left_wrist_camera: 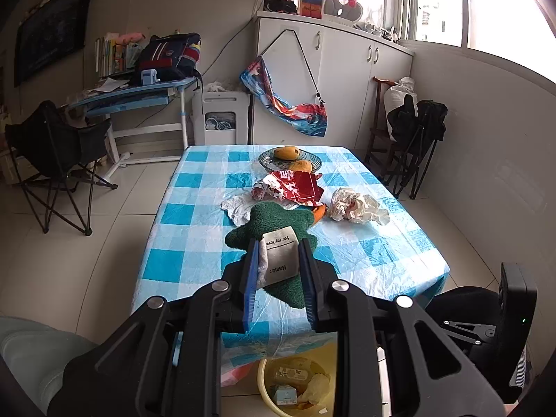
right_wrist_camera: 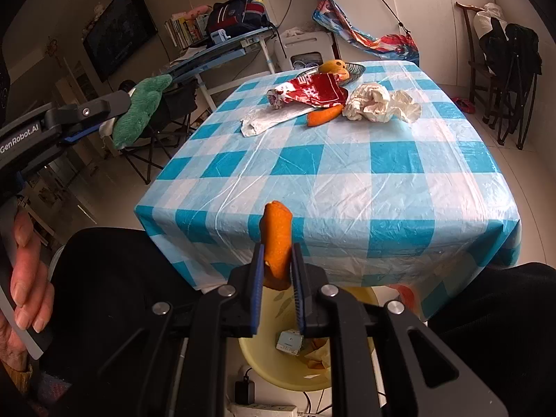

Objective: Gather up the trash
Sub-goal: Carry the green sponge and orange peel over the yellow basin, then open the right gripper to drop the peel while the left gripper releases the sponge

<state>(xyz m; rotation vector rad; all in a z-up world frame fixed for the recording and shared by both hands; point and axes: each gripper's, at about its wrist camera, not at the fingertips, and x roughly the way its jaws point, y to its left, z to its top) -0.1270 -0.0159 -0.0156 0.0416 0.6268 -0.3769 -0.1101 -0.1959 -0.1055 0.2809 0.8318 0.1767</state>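
Right gripper point(right_wrist_camera: 276, 274) squeezing orange peel point(right_wrist_camera: 277, 239) past table's point(right_wrist_camera: 347, 180) near edge, above yellow bin point(right_wrist_camera: 278, 365), prob. to drop; left gripper point(left_wrist_camera: 278, 271) clamping green toy point(left_wrist_camera: 274, 232).

Table cover point(right_wrist_camera: 347, 173): thin glossy plastic, creased, blue-white check. Green toy point(left_wrist_camera: 274, 219): matt fuzzy plush with a cloth tag point(left_wrist_camera: 279, 257); tissue point(right_wrist_camera: 375, 102) is crumpled matt paper, wrapper point(right_wrist_camera: 312, 92) shiny red foil. Peel point(right_wrist_camera: 277, 239) matt, finely pitted; bin point(right_wrist_camera: 278, 365) smooth yellow plastic.

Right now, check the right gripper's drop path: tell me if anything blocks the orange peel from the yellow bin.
Nothing visible does. The right gripper holds the orange peel just above the open yellow bin, clear of the table edge.
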